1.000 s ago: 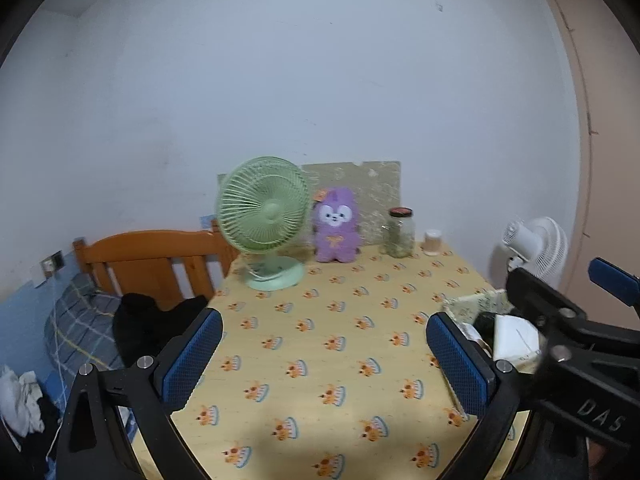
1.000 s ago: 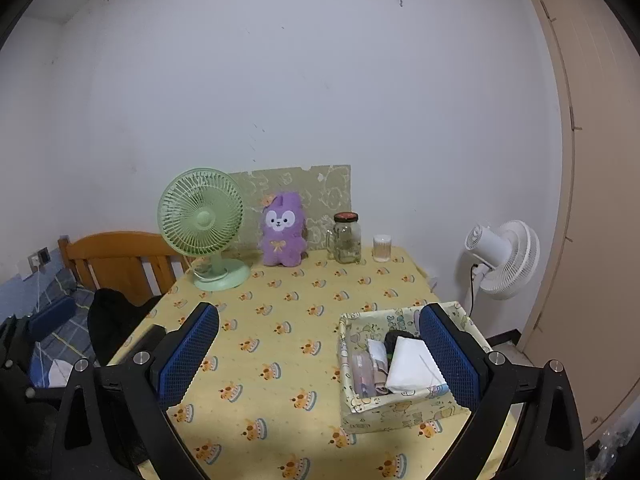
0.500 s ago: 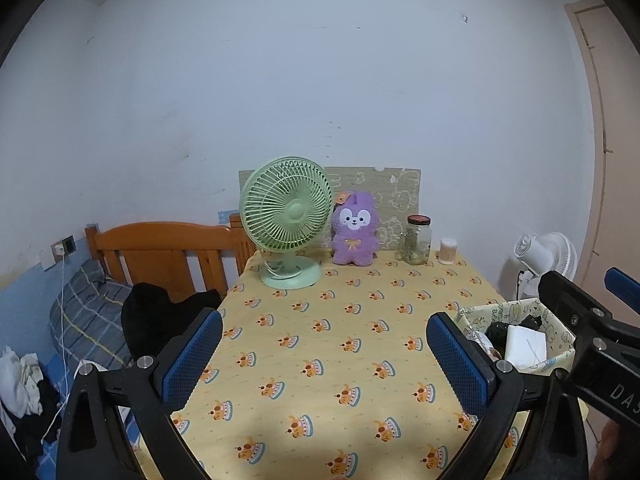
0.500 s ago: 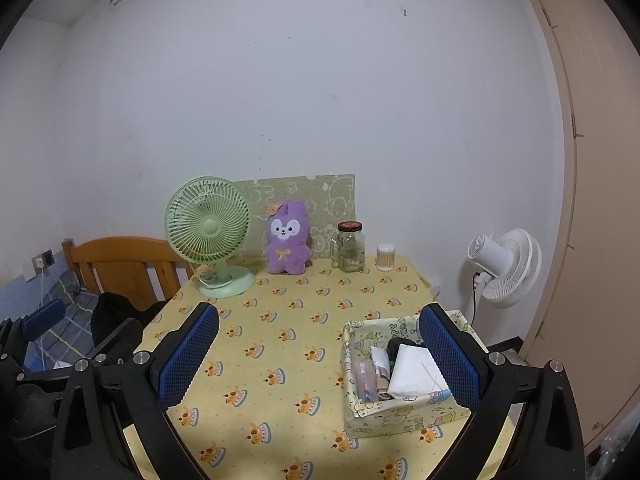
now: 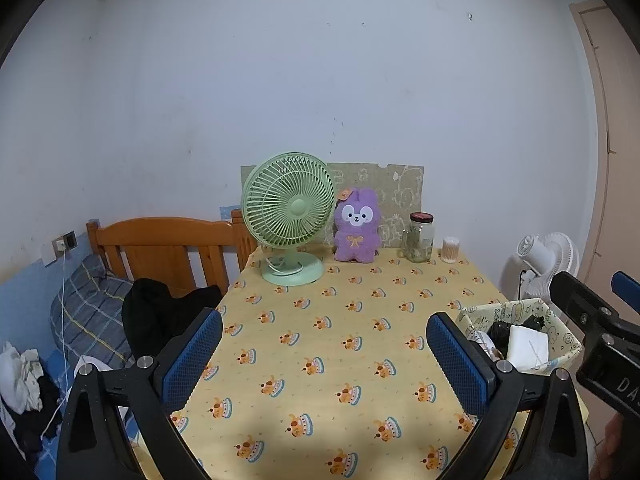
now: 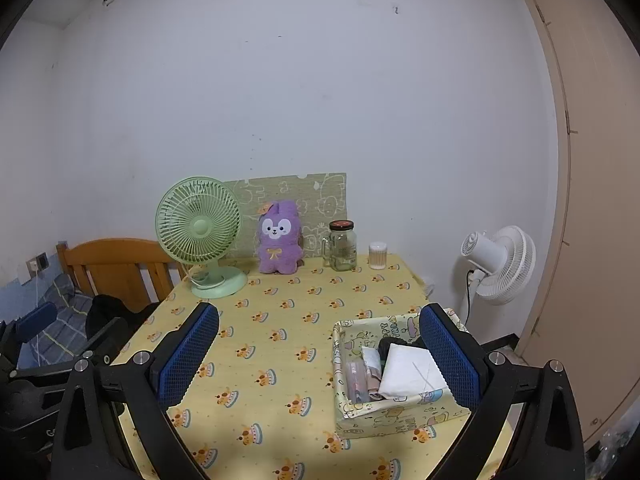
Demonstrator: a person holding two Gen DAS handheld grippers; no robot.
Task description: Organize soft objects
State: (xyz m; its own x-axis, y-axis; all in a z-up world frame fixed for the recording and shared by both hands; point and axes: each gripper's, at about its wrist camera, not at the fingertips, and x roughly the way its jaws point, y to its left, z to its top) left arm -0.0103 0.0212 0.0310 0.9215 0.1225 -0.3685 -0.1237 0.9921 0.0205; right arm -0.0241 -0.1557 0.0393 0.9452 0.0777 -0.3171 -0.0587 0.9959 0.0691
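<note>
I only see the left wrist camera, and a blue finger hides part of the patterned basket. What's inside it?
Observer: The right wrist view looks down into the basket. A folded white cloth fills its right half.
Operator: Is anything beside the cloth?
Observer: Yes, pinkish packets lie along the basket's left side. I cannot tell what they are.
Operator: Is the right gripper holding something?
Observer: No. The right gripper is open, its fingers wide apart with nothing between them.
</note>
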